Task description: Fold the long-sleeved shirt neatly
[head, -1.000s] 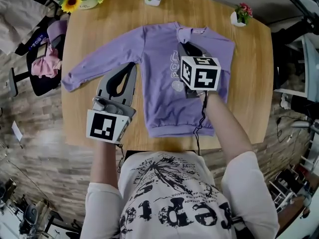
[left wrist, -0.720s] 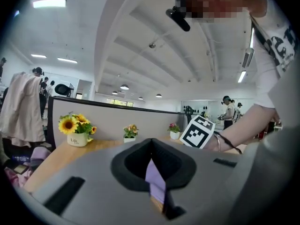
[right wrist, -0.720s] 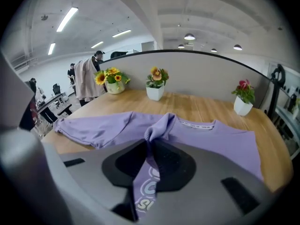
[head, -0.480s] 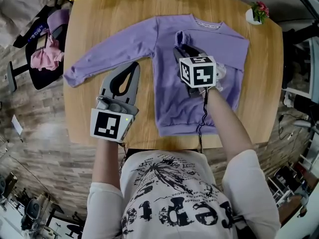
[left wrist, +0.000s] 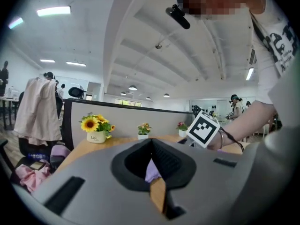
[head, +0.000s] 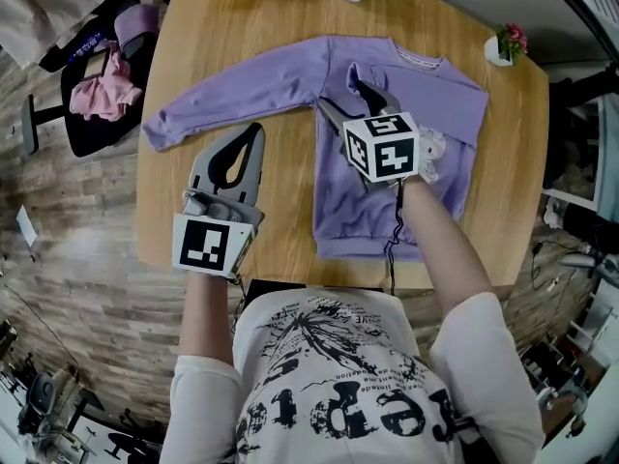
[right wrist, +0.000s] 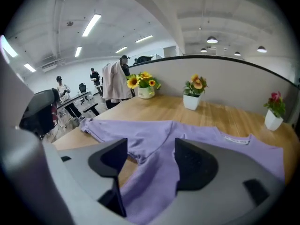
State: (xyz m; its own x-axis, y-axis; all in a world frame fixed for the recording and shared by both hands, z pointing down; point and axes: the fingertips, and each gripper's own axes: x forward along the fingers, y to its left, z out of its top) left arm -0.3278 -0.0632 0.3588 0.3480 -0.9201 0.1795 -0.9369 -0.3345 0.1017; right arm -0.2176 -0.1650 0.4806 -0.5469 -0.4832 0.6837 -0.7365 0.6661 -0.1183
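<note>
On the wooden table (head: 232, 27), the purple long-sleeved shirt (head: 343, 201) lies flat, its right sleeve (head: 360, 71) folded inward. The right gripper (head: 353, 104), its jaws just opened, grips no fabric. The left gripper (head: 253, 131) is clenched and empty. Risk: the released jaws may snag the cuff on leaving and undo the fold.

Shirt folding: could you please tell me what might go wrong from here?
1. The right hand-held gripper has just been opening its jaws above the shirt, gripping nothing; the folded-in sleeve looks bunched and may crease or slide back.
2. The hem lies near the table edge; tugging could drag it off.
</note>
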